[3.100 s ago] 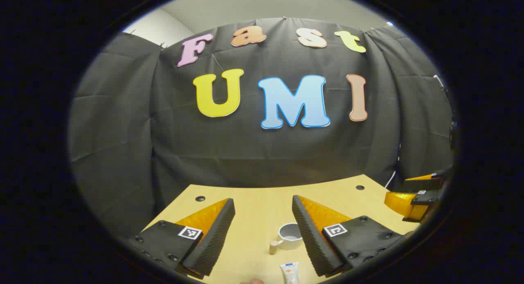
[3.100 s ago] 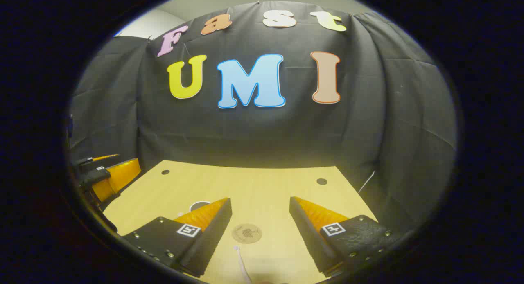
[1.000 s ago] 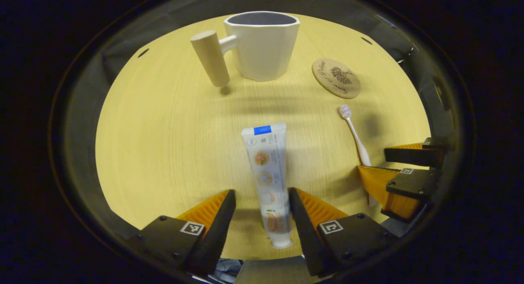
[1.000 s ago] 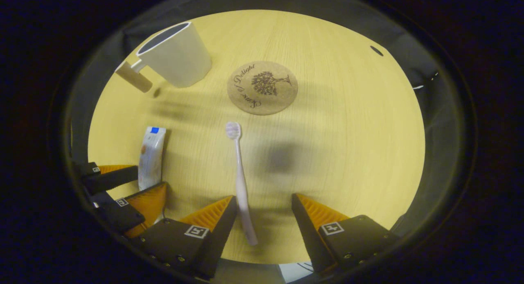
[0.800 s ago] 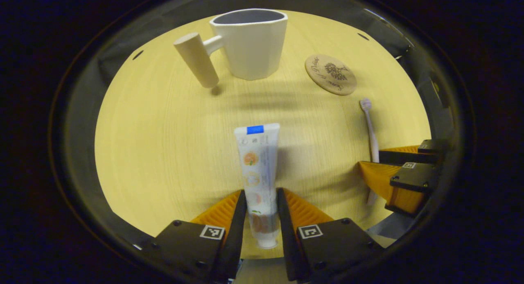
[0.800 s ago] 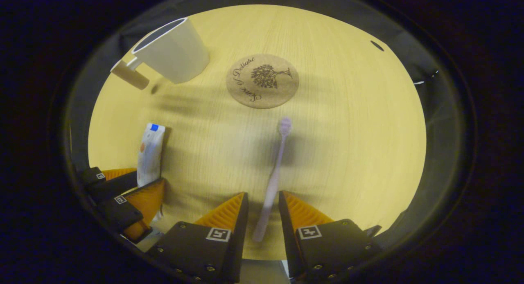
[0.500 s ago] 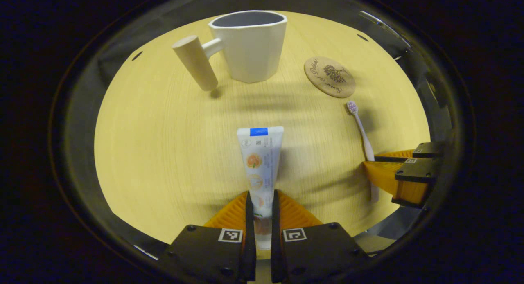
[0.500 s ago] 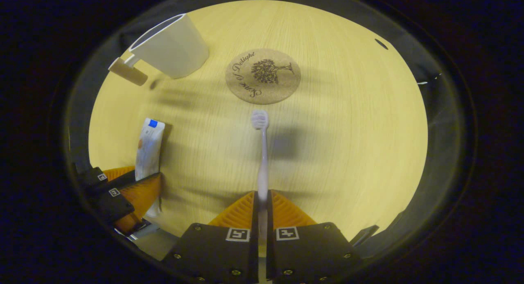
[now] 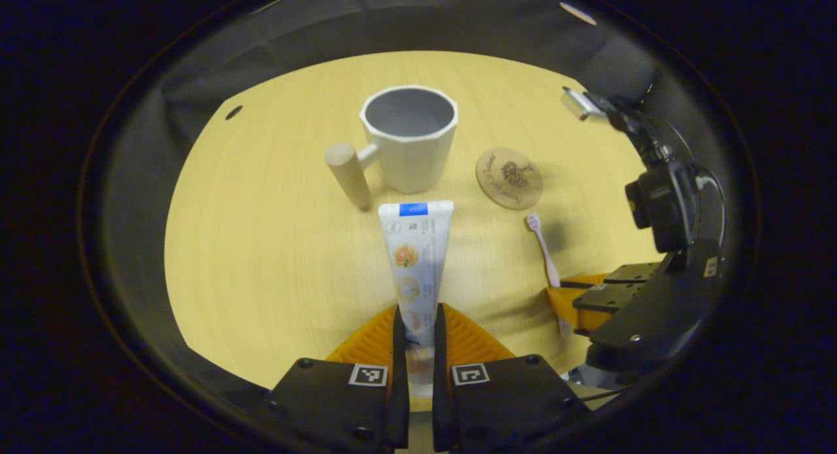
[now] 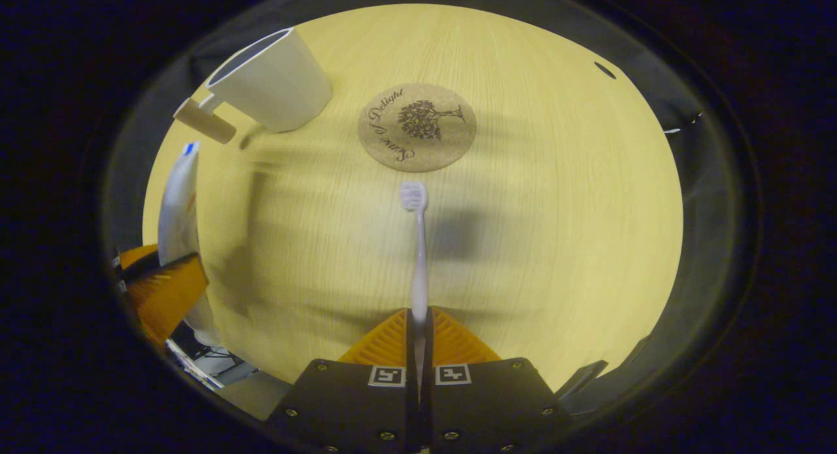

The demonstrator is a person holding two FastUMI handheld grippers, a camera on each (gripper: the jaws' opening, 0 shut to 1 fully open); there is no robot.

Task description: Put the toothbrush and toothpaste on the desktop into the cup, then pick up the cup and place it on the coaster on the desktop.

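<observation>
My left gripper (image 9: 416,313) is shut on the capped end of the white toothpaste tube (image 9: 414,258), lifted off the table and pointing at the white cup (image 9: 409,139) with its wooden handle (image 9: 348,175). My right gripper (image 10: 419,316) is shut on the handle of the pale toothbrush (image 10: 417,251), bristles toward the round cork coaster (image 10: 416,127). The cup (image 10: 271,80) stands at the far left in the right gripper view, with the toothpaste tube (image 10: 176,205) and the left gripper (image 10: 163,290) at the left edge. The right gripper (image 9: 575,297) with the toothbrush (image 9: 544,254) shows right in the left gripper view, beside the coaster (image 9: 509,178).
The light wooden table (image 9: 261,244) has small dark holes near its far corners (image 9: 233,112). Black cloth hangs behind its far edge. The right gripper's camera mount (image 9: 664,205) rises at the right in the left gripper view.
Both grippers closed, the left on the toothpaste and the right on the toothbrush. Since then the left gripper has risen with the tube, so the cup looks smaller and farther below.
</observation>
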